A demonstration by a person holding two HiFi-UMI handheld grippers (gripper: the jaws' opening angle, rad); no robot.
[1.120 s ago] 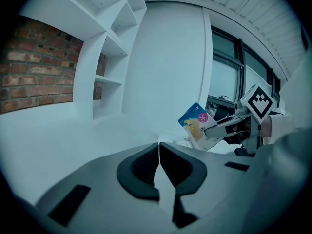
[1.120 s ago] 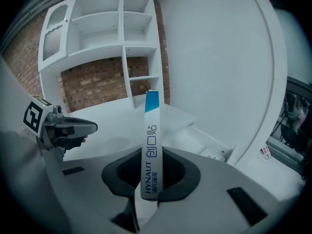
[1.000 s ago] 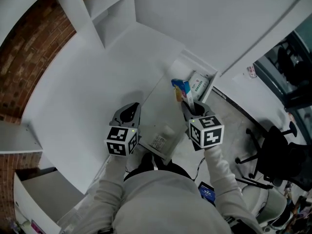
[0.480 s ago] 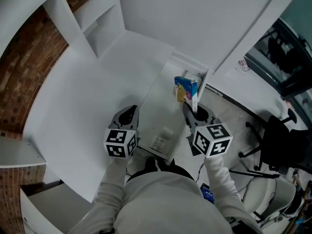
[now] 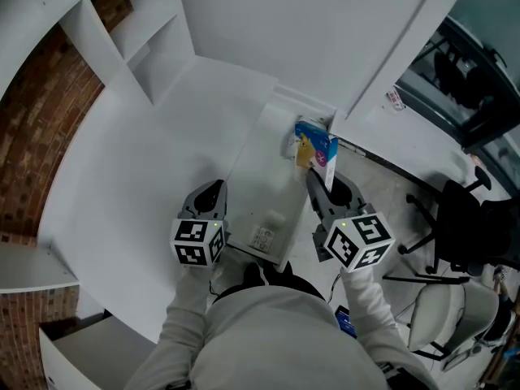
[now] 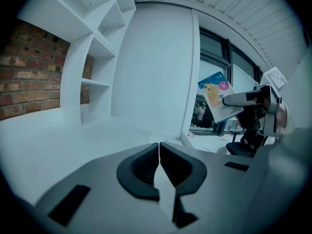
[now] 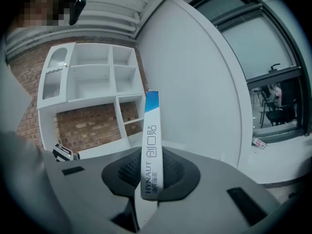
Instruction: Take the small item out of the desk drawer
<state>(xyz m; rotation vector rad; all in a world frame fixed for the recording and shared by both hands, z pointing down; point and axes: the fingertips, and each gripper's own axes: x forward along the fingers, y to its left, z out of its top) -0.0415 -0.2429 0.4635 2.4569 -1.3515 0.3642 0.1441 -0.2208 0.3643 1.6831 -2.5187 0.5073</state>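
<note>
Already clear of the drawer, the small box [image 5: 317, 146] (a flat blue-and-white carton, printed on its narrow side) hangs in the air over the drawer's far end, toward its right side. It is pinched near its lower edge in the right claw [image 5: 315, 184], whose jaws stand narrow and press on the carton's two broad faces. Most of the box stands free beyond the pads. I judge that a quick swing, or a knock against the white partition [image 5: 325, 39] close by, could lever it loose. It would then drop back into the open drawer [image 5: 262, 162] or onto the floor [image 5: 390, 189] beside the worktop [image 5: 138, 177]. The left claw [image 6: 159, 156] is closed on nothing, tips meeting, and sits near the drawer's front, so it offers no backup if the carton slips.

The right gripper view shows the pads biting the carton seen edge-on, which the head view hides behind the claw's body. The left gripper view shows the carton's broad printed face and its tilt. Only the head view places it over the drawer.
</note>
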